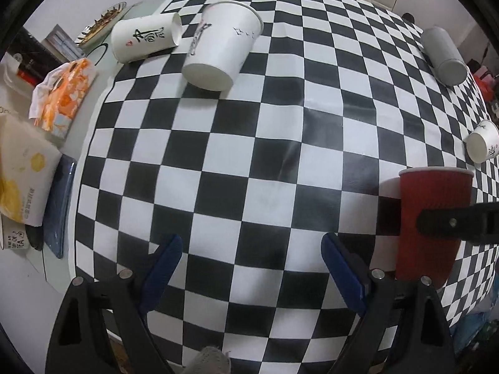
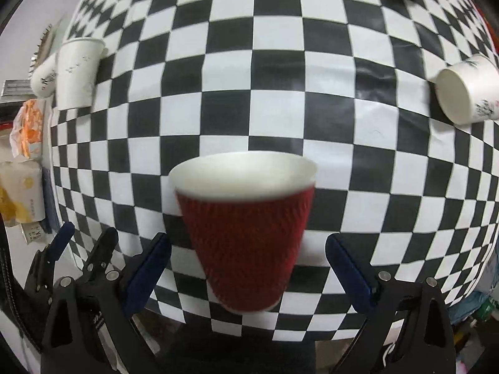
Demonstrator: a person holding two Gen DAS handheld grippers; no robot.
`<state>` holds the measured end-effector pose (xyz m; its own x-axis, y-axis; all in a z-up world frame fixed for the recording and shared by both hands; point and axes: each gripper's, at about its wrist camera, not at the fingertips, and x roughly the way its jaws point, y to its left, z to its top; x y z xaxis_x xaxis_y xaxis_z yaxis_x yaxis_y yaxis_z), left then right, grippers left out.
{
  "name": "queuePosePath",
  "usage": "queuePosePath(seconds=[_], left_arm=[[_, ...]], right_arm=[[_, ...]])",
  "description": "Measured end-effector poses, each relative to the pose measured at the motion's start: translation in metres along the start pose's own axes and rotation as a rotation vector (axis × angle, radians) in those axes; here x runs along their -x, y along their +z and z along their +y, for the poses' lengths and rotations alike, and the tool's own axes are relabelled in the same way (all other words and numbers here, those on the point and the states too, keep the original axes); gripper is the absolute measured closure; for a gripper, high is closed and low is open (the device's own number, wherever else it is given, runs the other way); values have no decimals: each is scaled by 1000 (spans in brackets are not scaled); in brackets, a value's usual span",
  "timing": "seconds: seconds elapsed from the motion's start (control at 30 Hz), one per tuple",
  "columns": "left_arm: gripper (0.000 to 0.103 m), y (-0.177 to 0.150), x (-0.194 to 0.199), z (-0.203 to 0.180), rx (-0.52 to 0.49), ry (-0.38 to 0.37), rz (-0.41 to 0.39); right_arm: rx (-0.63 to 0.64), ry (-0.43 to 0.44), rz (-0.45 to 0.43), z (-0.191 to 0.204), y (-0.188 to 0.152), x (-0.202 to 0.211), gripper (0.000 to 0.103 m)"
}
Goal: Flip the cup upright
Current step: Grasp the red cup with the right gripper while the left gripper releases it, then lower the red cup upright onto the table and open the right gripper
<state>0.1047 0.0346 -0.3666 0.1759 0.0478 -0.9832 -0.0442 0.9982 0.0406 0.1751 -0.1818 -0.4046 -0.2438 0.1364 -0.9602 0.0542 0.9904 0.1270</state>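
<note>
A red ribbed paper cup (image 2: 246, 233) stands upright, rim up, between the wide-apart fingers of my right gripper (image 2: 248, 268); the fingers do not touch it and the cup is blurred. In the left wrist view the red cup (image 1: 432, 224) stands at the right with a black finger (image 1: 452, 224) of the right gripper across it. My left gripper (image 1: 251, 268) is open and empty over the checkered cloth (image 1: 249, 162). Two white paper cups (image 1: 223, 46) (image 1: 146, 39) lie on their sides at the far left.
A grey cylinder (image 1: 444, 56) lies at the far right. A small white cup (image 1: 483, 145) (image 2: 467, 90) lies on its side at the right. An orange packet (image 1: 62, 93), a yellow-white bag (image 1: 21, 174) and a blue tray (image 1: 59, 205) sit off the cloth's left edge.
</note>
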Motion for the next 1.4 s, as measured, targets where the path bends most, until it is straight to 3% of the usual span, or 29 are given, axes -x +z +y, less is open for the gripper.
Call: queuePosePath(seconds=[0.1, 0.17, 0.3, 0.47, 0.63, 0.83, 1.0, 1.4], left_arm=[[12, 3, -4, 0, -4, -4, 5], [12, 5, -5, 1, 0, -9, 9], [12, 13, -7, 7, 9, -12, 6], [12, 30, -11, 13, 20, -7, -9], [12, 47, -21, 20, 43, -1, -19], [12, 58, -36, 25, 43, 0, -4], [12, 53, -35, 25, 35, -8, 0], [12, 39, 8, 28, 14, -5, -73]], right_arm=[[-1, 13, 46, 0, 8, -14, 23], [-1, 19, 32, 2, 10, -14, 24], [0, 29, -131, 7, 11, 9, 24], [-20, 51, -475, 18, 17, 43, 24], [7, 21, -738, 32, 33, 49, 24], [91, -59, -920, 50, 19, 33, 24], [113, -75, -919, 55, 1, 31, 23], [58, -114, -753, 49, -36, 34, 16]])
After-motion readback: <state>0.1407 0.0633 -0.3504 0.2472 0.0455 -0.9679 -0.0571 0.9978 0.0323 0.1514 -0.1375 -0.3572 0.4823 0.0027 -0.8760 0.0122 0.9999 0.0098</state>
